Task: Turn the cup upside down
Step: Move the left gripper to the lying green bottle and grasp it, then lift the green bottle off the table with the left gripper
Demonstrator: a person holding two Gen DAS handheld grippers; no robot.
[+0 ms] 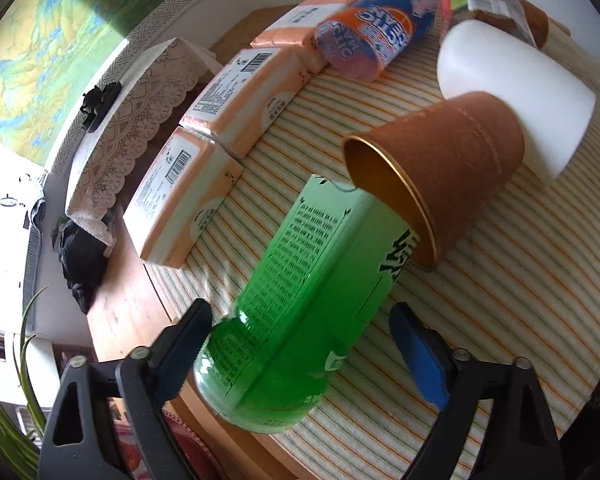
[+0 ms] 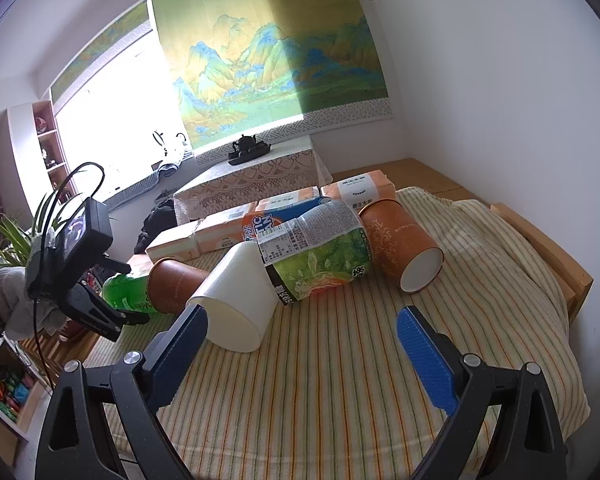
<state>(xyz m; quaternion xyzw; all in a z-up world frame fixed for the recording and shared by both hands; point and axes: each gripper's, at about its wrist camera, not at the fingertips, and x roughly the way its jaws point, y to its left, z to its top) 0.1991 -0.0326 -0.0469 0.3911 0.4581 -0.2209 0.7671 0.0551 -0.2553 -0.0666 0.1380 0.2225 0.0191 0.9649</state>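
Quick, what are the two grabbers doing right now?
Left gripper: open, jaws around the green bottle, not clamped.
Right gripper: open, holding nothing.

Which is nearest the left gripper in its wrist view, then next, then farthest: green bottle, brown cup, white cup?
1. Green bottle, lying between the open left gripper's fingers.
2. Brown cup, on its side just past the bottle's far end.
3. White cup, behind the brown cup, upper right.

The left black-framed two-finger gripper (image 1: 300, 340) is spreading its fingers (image 1: 420, 360) wide apart, one to each side, pointing forward and downward. The right black-framed gripper with blue ribbed pads (image 2: 302, 344) is likewise holding its fingers (image 2: 428, 364) wide apart, gripping nothing, angled slightly downward.
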